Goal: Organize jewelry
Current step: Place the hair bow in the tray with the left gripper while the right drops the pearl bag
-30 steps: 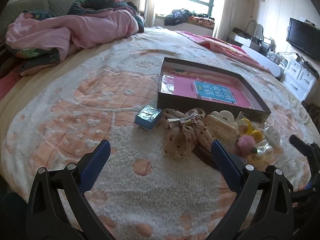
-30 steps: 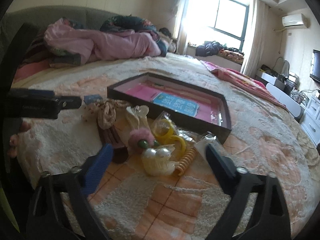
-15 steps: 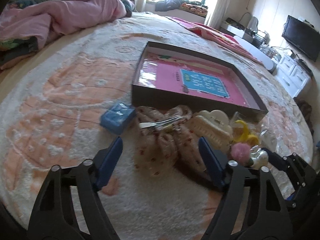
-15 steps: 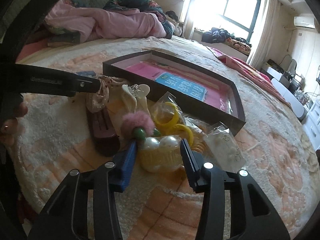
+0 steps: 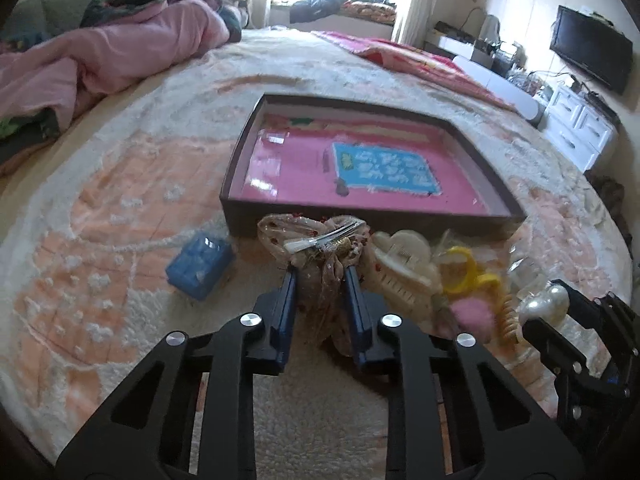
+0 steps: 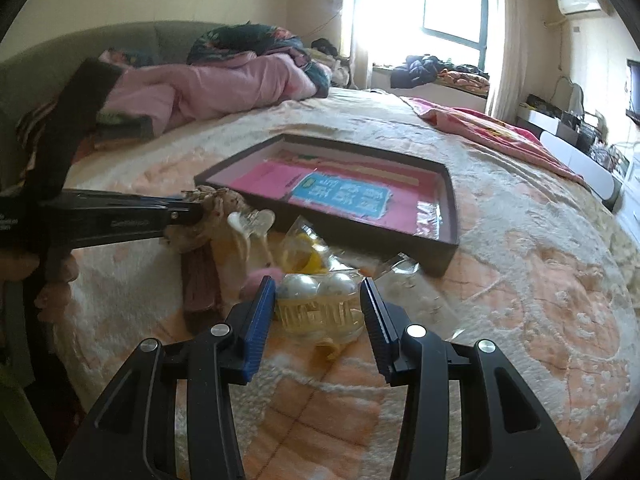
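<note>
Left gripper (image 5: 320,280) is closed narrow on the bow (image 5: 320,248), a soft fabric hair bow lying just in front of the tray (image 5: 240,168). It should weigh little and crumple; the bunched centre near its metal clip offers the surest hold.

Right gripper (image 6: 320,304) brackets the pearl clip (image 6: 318,308), also in front of the tray; contact cannot be confirmed. The clip looks rigid, its pearls smooth and likely slippery. Grip advised across the toothed body.
</note>
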### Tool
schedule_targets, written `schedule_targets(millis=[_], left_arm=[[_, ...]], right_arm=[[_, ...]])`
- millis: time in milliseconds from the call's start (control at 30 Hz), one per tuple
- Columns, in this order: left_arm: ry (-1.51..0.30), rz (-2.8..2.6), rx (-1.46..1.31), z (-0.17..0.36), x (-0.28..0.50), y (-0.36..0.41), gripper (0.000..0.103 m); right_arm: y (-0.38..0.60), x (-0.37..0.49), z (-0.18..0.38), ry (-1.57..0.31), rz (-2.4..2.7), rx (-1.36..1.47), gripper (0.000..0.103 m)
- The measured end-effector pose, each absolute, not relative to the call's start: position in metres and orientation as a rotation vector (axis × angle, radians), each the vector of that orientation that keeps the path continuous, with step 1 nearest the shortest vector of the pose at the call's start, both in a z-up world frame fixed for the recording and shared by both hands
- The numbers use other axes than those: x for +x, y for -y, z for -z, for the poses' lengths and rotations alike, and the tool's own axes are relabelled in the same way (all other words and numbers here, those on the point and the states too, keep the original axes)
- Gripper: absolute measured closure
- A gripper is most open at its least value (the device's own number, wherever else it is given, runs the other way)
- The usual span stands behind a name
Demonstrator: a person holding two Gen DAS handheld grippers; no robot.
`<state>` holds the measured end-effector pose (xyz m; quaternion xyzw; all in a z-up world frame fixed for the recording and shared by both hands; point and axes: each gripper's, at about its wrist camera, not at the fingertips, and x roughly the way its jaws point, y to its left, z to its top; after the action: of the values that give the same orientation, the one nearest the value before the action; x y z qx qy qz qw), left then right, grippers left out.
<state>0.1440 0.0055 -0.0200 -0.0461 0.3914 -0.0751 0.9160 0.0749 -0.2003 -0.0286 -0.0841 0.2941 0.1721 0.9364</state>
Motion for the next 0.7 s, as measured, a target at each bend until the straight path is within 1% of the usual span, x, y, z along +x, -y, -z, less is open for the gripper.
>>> schedule_targets(millis=[333, 700], left_arm=[[-0.715, 0.186, -0.099, -0.019, 0.156, 0.006, 0.095], [-0.706, 0.176, -0.074, -0.020, 0.195, 0.016, 0.095]], right_arm=[[0.217, 0.094, 0.004, -0.554, -0.307, -0.136, 0.061], [0.230, 0.152, -0.013, -0.541, -0.281, -0.096, 0.061]])
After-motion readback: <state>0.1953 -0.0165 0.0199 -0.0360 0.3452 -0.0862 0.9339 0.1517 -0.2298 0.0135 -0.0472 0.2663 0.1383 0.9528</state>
